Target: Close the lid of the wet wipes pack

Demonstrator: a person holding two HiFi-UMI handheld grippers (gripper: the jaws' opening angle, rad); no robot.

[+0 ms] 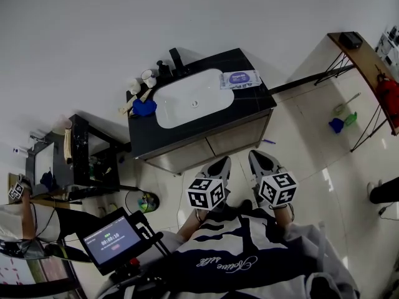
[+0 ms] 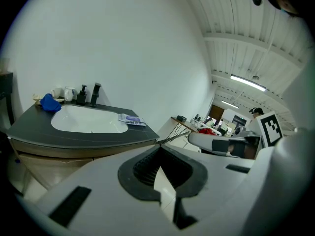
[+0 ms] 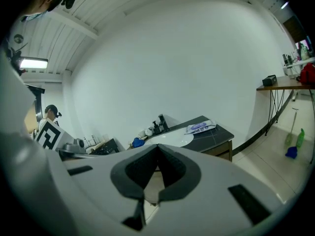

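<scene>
The wet wipes pack (image 1: 240, 78) lies flat on the dark vanity top (image 1: 206, 124), right of the white basin (image 1: 190, 97); it shows a purple oval patch on top, and whether the lid stands open is too small to tell. The pack also appears in the left gripper view (image 2: 131, 119) and the right gripper view (image 3: 200, 127), far off. Both grippers hang low in front of the cabinet, well short of the pack. My left gripper (image 1: 217, 167) (image 2: 159, 149) is shut and empty. My right gripper (image 1: 263, 162) (image 3: 157, 147) is also shut and empty.
A black faucet (image 1: 176, 60), cups (image 1: 147, 76) and a blue cloth (image 1: 144, 108) sit at the basin's left. A black shelf unit (image 1: 81, 161) stands left of the vanity, a wooden table (image 1: 368, 64) at the right. A tablet (image 1: 112, 238) sits near my left. A blue dustpan (image 1: 337, 124) lies on the floor.
</scene>
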